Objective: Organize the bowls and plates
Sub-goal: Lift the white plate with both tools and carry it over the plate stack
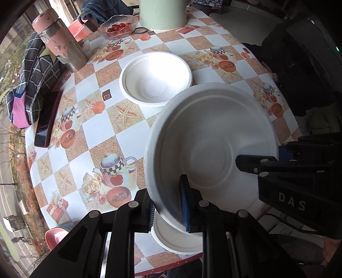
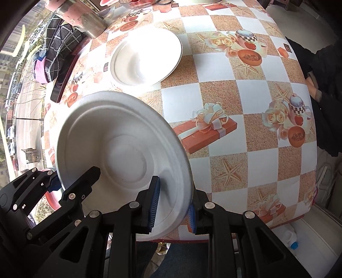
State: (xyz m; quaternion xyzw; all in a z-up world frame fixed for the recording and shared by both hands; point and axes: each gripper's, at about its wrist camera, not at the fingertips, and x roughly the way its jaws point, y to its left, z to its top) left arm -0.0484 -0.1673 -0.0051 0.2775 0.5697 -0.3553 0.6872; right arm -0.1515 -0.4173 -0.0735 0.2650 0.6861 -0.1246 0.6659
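I hold one white paper bowl (image 1: pixel 209 149) (image 2: pixel 119 145) with both grippers, lifted and tilted above the checked tablecloth. My left gripper (image 1: pixel 168 211) (image 2: pixel 72 179) is shut on the bowl's rim, one blue pad inside and one outside. My right gripper (image 2: pixel 173 211) (image 1: pixel 263 156) is shut on the opposite rim in the same way. A second white bowl (image 1: pixel 156 79) (image 2: pixel 145 57) rests on the table farther off. Under the held bowl, near the table's front edge, another white bowl (image 1: pixel 171 239) partly shows.
A worn pink-and-steel flask (image 1: pixel 62 45), a glass bowl of red fruit (image 1: pixel 118 26) and a pale green container (image 1: pixel 162 15) stand at the far side. A checked cloth (image 1: pixel 34 81) and a dark tray (image 1: pixel 47 119) lie at the left. A person in dark clothes (image 1: pixel 299 74) is at the right.
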